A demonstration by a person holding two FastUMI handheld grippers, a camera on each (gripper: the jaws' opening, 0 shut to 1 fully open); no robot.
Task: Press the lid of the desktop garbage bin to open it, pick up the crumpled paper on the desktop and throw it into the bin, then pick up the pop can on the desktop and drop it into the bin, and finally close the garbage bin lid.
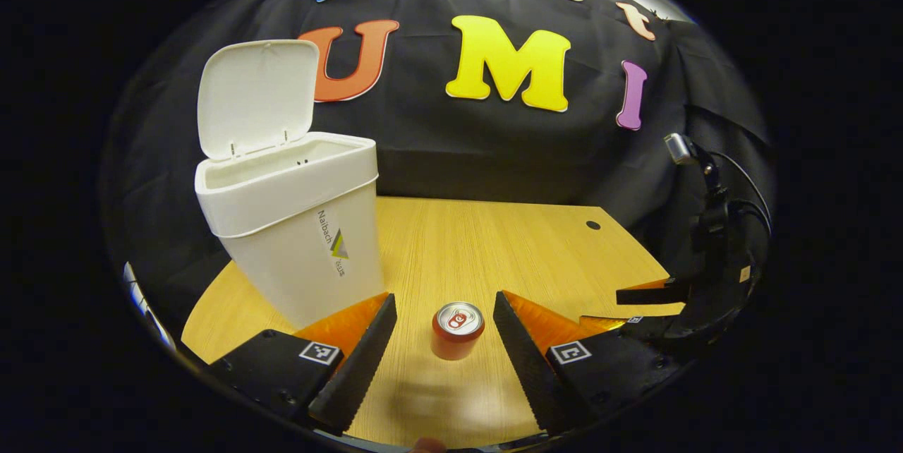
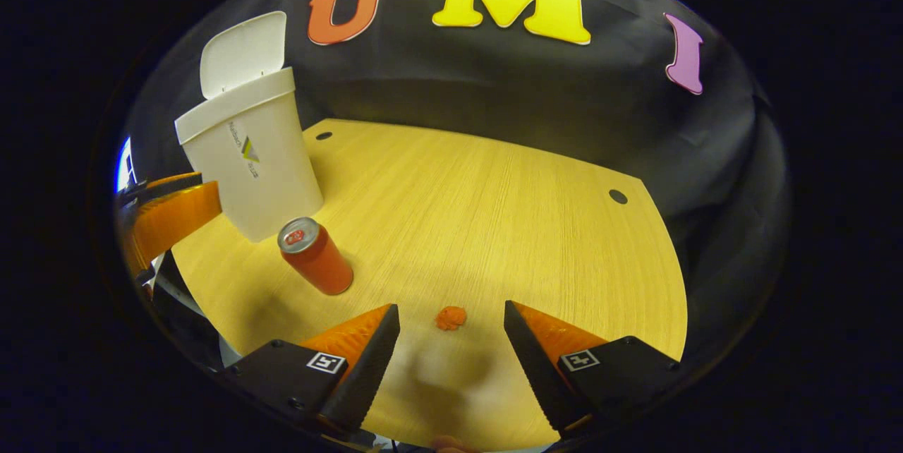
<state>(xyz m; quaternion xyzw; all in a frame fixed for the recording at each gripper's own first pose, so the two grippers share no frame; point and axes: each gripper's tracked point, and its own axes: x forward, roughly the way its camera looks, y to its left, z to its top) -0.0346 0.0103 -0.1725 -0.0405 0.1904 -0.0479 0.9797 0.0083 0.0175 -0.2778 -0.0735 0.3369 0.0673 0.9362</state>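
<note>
Wooden desktop [image 2: 494, 213], open-lidded bin [image 1: 296, 241] beside pop can [image 1: 457, 329]; crumpled paper [image 2: 451, 317] nearby; left tool [image 1: 444, 326], right tool [image 2: 451, 333] both spread

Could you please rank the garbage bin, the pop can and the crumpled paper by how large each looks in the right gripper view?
1. Garbage bin, lid up, by far the largest.
2. Pop can, clearly smaller.
3. Crumpled paper, the smallest, though it lies nearest the open right gripper.

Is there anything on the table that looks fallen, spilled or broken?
Nothing stands out. The bin stands upright with its lid open, the pop can stands upright beside it, and the crumpled paper lies on the table. No spill shows.
</note>
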